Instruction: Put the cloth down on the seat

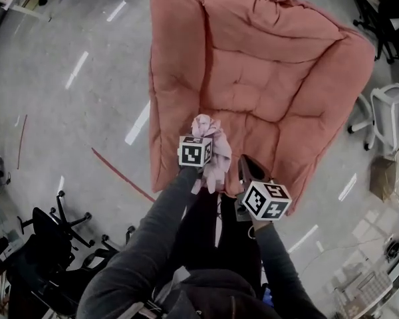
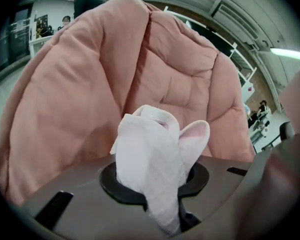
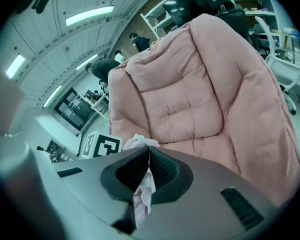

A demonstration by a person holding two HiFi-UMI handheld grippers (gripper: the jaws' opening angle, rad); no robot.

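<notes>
The left gripper (image 1: 199, 139) is clamped on a crumpled pale pink cloth (image 2: 152, 159). The cloth bulges out past the jaws, and a loose end hangs down beside them. In the head view the cloth hangs over the front edge of the big salmon-pink quilted seat (image 1: 253, 78), at about 7 o'clock on the cushion, and whether it touches the padding cannot be told. The right gripper (image 3: 149, 151) sits just beside the cloth at its 4 o'clock, with its jaws together at the tips and nothing pinched between them. The grey floor (image 1: 66, 111) carries a thin red line (image 1: 120, 171) at 9 o'clock of the grippers. A black office chair (image 1: 46, 238) stands at 8 o'clock.
</notes>
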